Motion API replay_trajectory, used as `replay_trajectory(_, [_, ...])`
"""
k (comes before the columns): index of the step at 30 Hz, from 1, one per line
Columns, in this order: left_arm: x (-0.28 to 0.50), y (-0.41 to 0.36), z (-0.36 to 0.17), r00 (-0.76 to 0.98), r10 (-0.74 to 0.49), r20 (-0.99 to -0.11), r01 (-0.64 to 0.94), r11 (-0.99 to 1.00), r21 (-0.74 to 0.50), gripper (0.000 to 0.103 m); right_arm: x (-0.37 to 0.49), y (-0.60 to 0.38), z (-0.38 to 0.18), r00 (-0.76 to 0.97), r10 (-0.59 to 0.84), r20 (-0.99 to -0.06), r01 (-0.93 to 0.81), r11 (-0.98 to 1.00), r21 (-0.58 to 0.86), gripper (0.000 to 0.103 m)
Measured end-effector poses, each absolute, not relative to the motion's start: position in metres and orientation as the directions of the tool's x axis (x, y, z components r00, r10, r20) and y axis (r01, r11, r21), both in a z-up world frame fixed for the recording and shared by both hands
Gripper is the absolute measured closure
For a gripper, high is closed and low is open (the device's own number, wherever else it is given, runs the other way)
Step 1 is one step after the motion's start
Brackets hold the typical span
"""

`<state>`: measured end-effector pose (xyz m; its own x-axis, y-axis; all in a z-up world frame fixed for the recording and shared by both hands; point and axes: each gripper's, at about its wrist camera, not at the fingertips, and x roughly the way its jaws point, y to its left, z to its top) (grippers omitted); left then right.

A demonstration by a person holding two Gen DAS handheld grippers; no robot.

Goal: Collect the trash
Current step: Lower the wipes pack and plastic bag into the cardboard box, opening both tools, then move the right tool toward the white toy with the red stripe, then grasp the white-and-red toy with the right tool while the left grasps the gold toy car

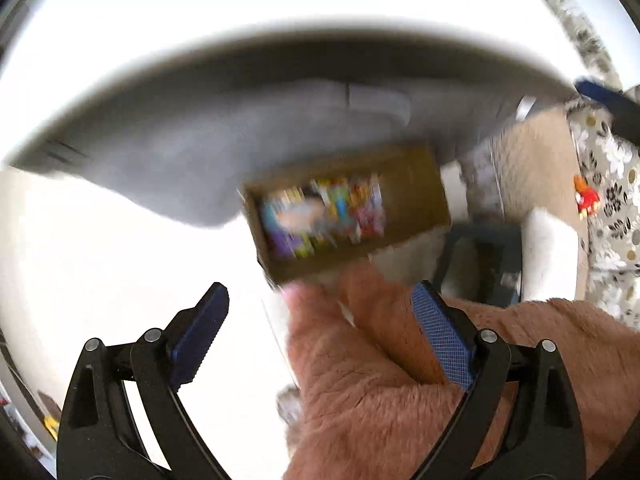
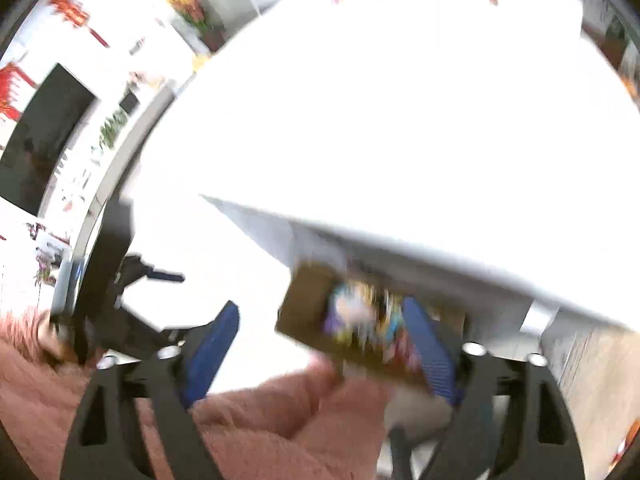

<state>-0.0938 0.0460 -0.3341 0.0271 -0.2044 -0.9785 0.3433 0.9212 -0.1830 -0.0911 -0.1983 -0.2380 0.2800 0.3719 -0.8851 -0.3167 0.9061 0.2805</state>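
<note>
1. Left wrist view, bottom of frame: left gripper [image 1: 320, 336] has its black arms and blue pads [image 1: 198, 340] spread wide. Nothing is held btwn them.
2. A fuzzy pink sleeve [image 1: 400, 392] fills the gap btwn the pads. It's below them, not pinched.
3. Just above the sleeve, mid frame: a brown cardboard box [image 1: 416, 188], open on top, w/ bright colorful trash [image 1: 324, 216] inside. All blurry, so can't tell what the bits are.
4. Behind the box, across the upper half: a gray sofa [image 1: 180, 144]. Far right: a flowery cloth [image 1: 612, 184] w/ a small red thing on it.
5. Right wrist view, bottom of frame: right gripper [image 2: 324, 340] is wide open too, blue pads [image 2: 212, 352] far apart, holding nothing.
6. The pink sleeve [image 2: 260, 420] is low btwn the arms here as well.
7. The box [image 2: 308, 312] sits just above it, lower mid frame. The right-side pad is in front of it; can't tell if they touch.
8. Left of that: the other gripper's black arm & blue tip [image 2: 168, 276].
9. Farther up: a big white table top [image 2: 400, 120], very bright. Far upper left: red wall hangings [image 2: 72, 12].
</note>
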Motion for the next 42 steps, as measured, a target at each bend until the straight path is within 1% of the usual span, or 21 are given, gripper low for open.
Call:
replay_trajectory(1, [-0.092, 0.05, -0.319, 0.072, -0.205, -0.976, 0.339, 0.925, -0.17, 0.012, -0.08, -0.197, -0.226, 0.325, 0.358, -0.875, -0.313, 0.914, 0.257, 0.008])
replay_trajectory(3, [-0.085, 0.059, -0.285, 0.184, -0.202, -0.962, 0.311, 0.94, -0.138, 0.012, -0.044, -0.197, -0.209, 0.407, 0.336, -0.85, -0.29, 0.929, 0.229, 0.007])
replay_trajectory(6, [-0.07, 0.073, -0.253, 0.308, -0.184, -0.934, 0.232, 0.966, -0.113, 0.012, 0.023, -0.194, -0.202, 0.496, 0.293, -0.817, -0.26, 0.948, 0.182, 0.007])
replay_trajectory(11, [-0.053, 0.09, -0.245, 0.32, -0.177, -0.931, 0.112, 0.983, -0.149, 0.011, 0.161, -0.213, -0.22, 0.535, 0.206, -0.82, -0.076, 0.978, 0.196, 0.007])
replay_trajectory(12, [-0.052, 0.093, -0.245, 0.321, -0.172, -0.931, 0.089, 0.984, -0.152, 0.011, 0.193, -0.219, -0.226, 0.538, 0.171, -0.825, -0.042, 0.983, 0.176, 0.007])
replay_trajectory(14, [-0.05, 0.101, -0.246, 0.323, -0.163, -0.932, 0.056, 0.987, -0.153, 0.011, 0.241, -0.215, -0.239, 0.531, 0.079, -0.844, -0.009, 0.996, 0.088, 0.007])
replay_trajectory(18, [-0.046, 0.111, -0.245, 0.326, -0.122, -0.938, 0.006, 0.992, -0.127, 0.011, 0.304, -0.214, -0.264, 0.494, -0.024, -0.869, 0.055, 0.998, 0.003, 0.007])
replay_trajectory(19, [-0.043, 0.113, -0.243, 0.332, -0.116, -0.936, -0.007, 0.992, -0.125, 0.011, 0.312, -0.215, -0.271, 0.482, -0.026, -0.876, 0.063, 0.998, 0.005, 0.009])
replay_trajectory(22, [-0.034, 0.117, -0.241, 0.335, -0.124, -0.934, -0.019, 0.99, -0.138, 0.011, 0.334, -0.219, -0.286, 0.447, 0.0, -0.895, 0.067, 0.997, 0.034, 0.027])
replay_trajectory(23, [-0.029, 0.118, -0.241, 0.337, -0.129, -0.933, -0.022, 0.989, -0.145, 0.012, 0.337, -0.22, -0.288, 0.441, -0.004, -0.898, 0.063, 0.998, 0.026, 0.035])
replay_trajectory(27, [-0.003, 0.118, -0.237, 0.353, -0.134, -0.926, -0.016, 0.989, -0.149, 0.011, 0.322, -0.231, -0.282, 0.443, 0.06, -0.895, 0.039, 0.996, 0.086, 0.035])
replay_trajectory(31, [0.047, 0.114, -0.23, 0.384, -0.146, -0.912, 0.003, 0.988, -0.157, 0.011, 0.266, -0.246, -0.251, 0.497, 0.159, -0.853, -0.009, 0.984, 0.178, 0.035])
replay_trajectory(32, [0.066, 0.11, -0.23, 0.38, -0.136, -0.915, -0.003, 0.989, -0.149, 0.011, 0.241, -0.25, -0.239, 0.512, 0.193, -0.837, -0.034, 0.978, 0.206, 0.035])
replay_trajectory(36, [0.155, 0.089, -0.239, 0.392, -0.117, -0.913, -0.057, 0.987, -0.151, 0.012, 0.156, -0.257, -0.209, 0.537, 0.235, -0.81, -0.077, 0.97, 0.23, 0.035])
replay_trajectory(40, [0.234, 0.065, -0.256, 0.382, -0.011, -0.924, -0.102, 0.993, -0.054, 0.012, 0.074, -0.265, -0.185, 0.548, 0.252, -0.798, -0.054, 0.962, 0.267, 0.035])
replay_trajectory(42, [0.274, 0.056, -0.264, 0.382, -0.02, -0.924, -0.11, 0.992, -0.067, 0.012, 0.052, -0.269, -0.18, 0.558, 0.248, -0.792, -0.04, 0.961, 0.273, 0.035])
